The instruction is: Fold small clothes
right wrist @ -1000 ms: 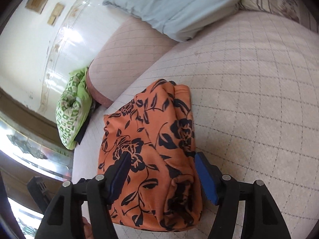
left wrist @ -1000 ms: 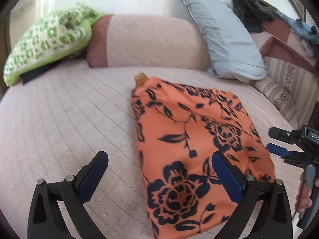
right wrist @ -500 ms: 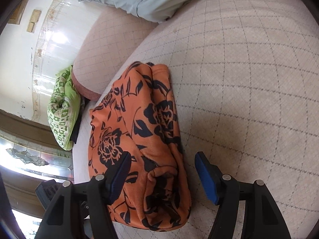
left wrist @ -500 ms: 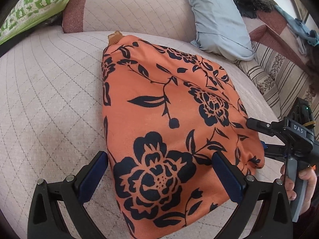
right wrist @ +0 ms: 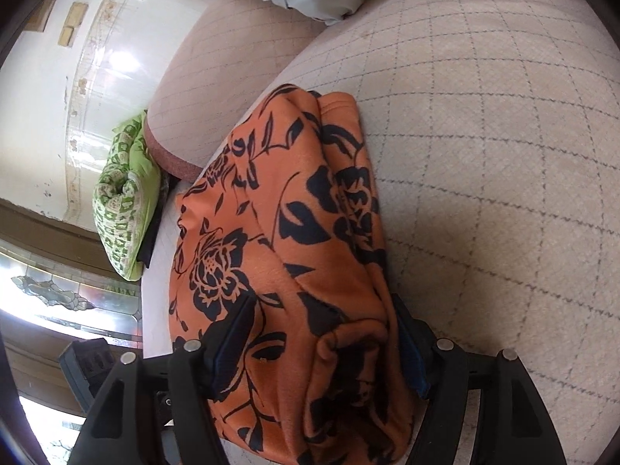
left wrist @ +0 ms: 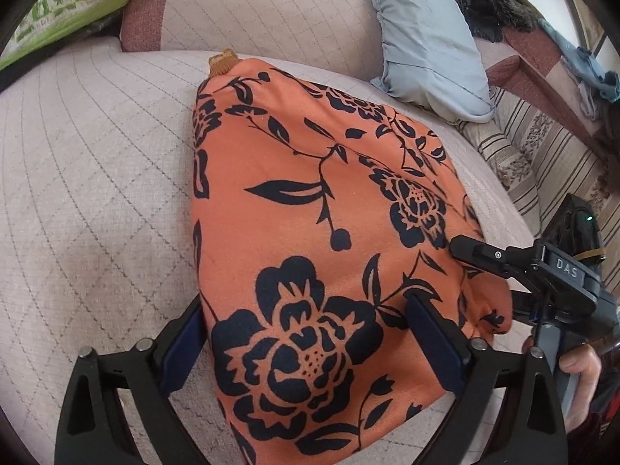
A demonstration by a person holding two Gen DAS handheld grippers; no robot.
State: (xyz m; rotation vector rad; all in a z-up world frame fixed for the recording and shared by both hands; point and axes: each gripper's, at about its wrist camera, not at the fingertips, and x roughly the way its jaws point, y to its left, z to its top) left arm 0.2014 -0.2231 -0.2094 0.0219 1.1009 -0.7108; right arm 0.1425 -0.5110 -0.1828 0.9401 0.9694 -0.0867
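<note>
Orange floral garment (left wrist: 310, 232) lies folded on quilted bed (left wrist: 97, 174). Your left gripper (left wrist: 306, 343) and right gripper (right wrist: 321, 345) both spread wide, straddling its near edges; pinch all layers evenly.

A home is shown, a living or sleeping room. A quilted pink sofa bed (left wrist: 97, 162) is seen with a matching bolster (left wrist: 263, 15), a grey-blue pillow (left wrist: 422, 35) and a green patterned cushion (left wrist: 73, 4) laid against it. A tiled wall (right wrist: 58, 77) and a leaded glass pane (right wrist: 50, 294) are seen behind.
</note>
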